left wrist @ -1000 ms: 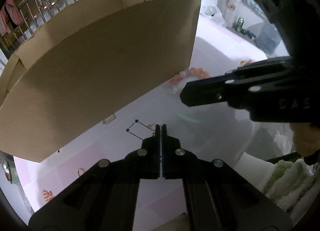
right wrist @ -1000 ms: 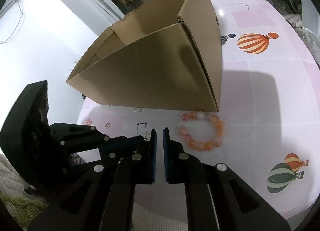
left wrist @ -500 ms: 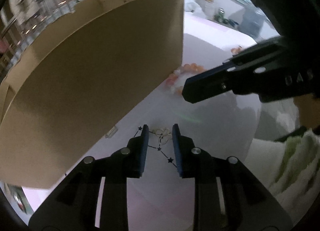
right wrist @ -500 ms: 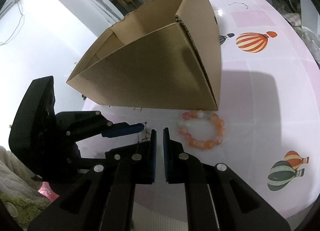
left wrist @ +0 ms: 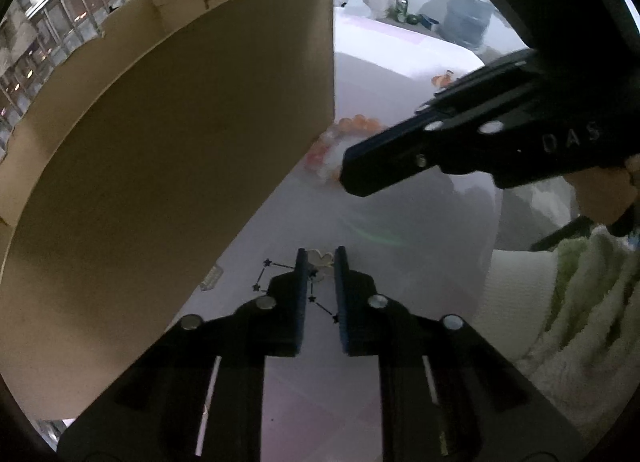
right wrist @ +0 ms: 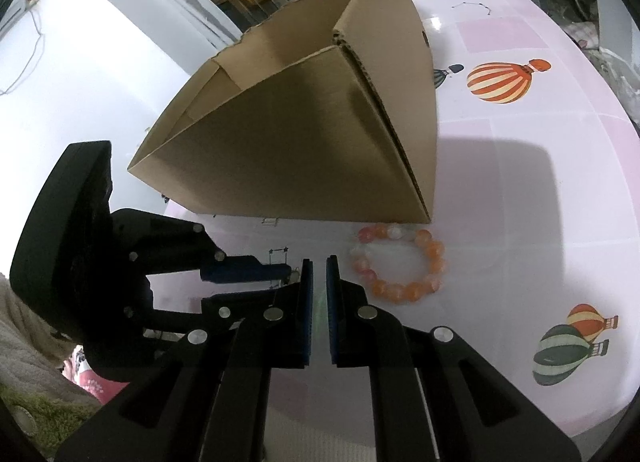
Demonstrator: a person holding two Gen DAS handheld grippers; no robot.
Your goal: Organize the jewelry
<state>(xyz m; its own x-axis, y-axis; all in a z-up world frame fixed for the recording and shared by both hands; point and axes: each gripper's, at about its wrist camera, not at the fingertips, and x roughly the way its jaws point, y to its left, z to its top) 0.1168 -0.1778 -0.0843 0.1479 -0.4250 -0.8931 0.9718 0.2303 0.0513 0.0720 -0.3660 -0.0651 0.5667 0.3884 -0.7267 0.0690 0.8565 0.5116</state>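
1. Left wrist view
   - White tablecloth (left wrist: 420, 221) with pale pink squares fills the ground, and a printed constellation of small dark stars runs under the fingers.
   - A tall cardboard box (left wrist: 180, 141) stands on the left, its near wall close beside the tool.
   - The left gripper (left wrist: 321, 262) points steeply down at the cloth with its jaws closing – a narrow gap remains, and a small pale, looped piece of jewelry (left wrist: 322, 260) lies on the cloth between the fingertips. The pads do not visibly press on it.
   - The right gripper (left wrist: 352, 171) reaches in from the right, seen side-on; a fuzzy pale sleeve (left wrist: 580, 302) is behind it.
   - A bead bracelet (left wrist: 352, 125) lies by the box's corner, partly hidden by that gripper.

2. Right wrist view
   - Pink-and-white cloth with printed hot-air balloons (right wrist: 506, 79) spreads to the right of the open-topped cardboard box (right wrist: 300, 149).
   - The right gripper (right wrist: 316, 262) is all but closed – only a thin slit shows between its blue pads, and nothing is in it.
   - The orange-and-white bead bracelet (right wrist: 430, 278) lies flat just right of its fingertips, near the foot of the box.
   - The left gripper (right wrist: 286, 276) is low on the left, with its tips beside the right one's.
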